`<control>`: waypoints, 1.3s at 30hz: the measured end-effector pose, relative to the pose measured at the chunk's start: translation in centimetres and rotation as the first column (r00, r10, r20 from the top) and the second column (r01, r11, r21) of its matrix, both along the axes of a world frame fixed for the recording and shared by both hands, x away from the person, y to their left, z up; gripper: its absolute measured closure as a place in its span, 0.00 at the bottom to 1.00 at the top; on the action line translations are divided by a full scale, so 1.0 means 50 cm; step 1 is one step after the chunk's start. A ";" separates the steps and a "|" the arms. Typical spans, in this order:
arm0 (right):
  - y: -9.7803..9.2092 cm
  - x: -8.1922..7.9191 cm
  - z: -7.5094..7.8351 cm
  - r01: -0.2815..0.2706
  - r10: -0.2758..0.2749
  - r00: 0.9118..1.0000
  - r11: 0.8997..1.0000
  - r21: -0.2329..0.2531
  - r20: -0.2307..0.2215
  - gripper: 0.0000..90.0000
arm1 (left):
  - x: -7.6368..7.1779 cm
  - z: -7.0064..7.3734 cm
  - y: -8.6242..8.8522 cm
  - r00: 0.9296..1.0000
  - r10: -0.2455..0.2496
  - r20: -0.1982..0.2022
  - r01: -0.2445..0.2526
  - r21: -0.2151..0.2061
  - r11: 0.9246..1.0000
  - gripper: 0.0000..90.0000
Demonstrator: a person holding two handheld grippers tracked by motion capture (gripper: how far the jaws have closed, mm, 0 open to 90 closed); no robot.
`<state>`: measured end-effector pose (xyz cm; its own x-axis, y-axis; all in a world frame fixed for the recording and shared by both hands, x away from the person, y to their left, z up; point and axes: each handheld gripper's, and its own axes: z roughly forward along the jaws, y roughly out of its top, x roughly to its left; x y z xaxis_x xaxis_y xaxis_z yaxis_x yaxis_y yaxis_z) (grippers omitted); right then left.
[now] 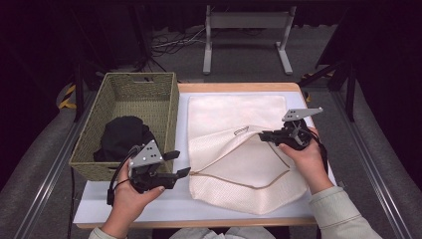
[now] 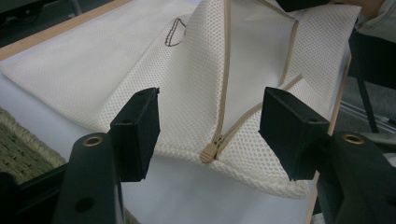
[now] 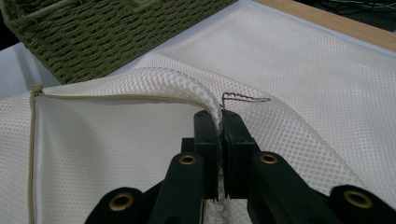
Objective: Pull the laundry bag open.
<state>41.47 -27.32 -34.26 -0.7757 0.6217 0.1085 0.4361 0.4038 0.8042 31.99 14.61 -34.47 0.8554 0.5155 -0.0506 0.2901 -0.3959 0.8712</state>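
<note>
High view puts your right gripper (image 1: pixel 263 134) right of centre, its fingers clenched on the upper flap of the cream mesh zip-up laundry bag (image 1: pixel 239 154) lying on the white surface (image 1: pixel 124 206). If you lift too far, that thin fold could slip free, or the whole bag could drag. Your left gripper (image 1: pixel 180 164), lower left beside the green woven basket (image 1: pixel 142 94), is released; the tan zipper pull (image 2: pixel 208 152) sits between and just beyond its fingers.
</note>
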 end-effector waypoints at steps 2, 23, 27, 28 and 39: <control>-0.001 0.002 0.000 0.002 -0.002 1.000 1.000 0.005 -0.003 0.95 | 0.000 0.004 0.004 1.000 0.002 -0.003 -0.002 -0.002 1.000 0.43; 0.001 0.034 0.010 0.015 -0.015 1.000 1.000 0.004 -0.002 0.95 | 0.038 0.064 0.057 0.998 0.069 0.008 -0.069 -0.017 0.997 0.36; 0.002 0.039 0.010 0.018 -0.018 1.000 1.000 0.006 -0.005 0.95 | 0.060 0.068 0.071 0.994 0.110 0.008 -0.110 -0.002 0.994 0.34; 0.002 0.039 0.010 0.016 -0.016 1.000 1.000 0.005 -0.006 0.95 | 0.066 0.070 0.076 0.993 0.119 0.011 -0.119 0.002 0.993 0.33; 0.004 0.035 0.007 0.012 -0.012 1.000 1.000 -0.006 -0.002 0.95 | 0.128 0.078 0.144 0.977 0.214 0.001 -0.214 -0.002 0.977 0.29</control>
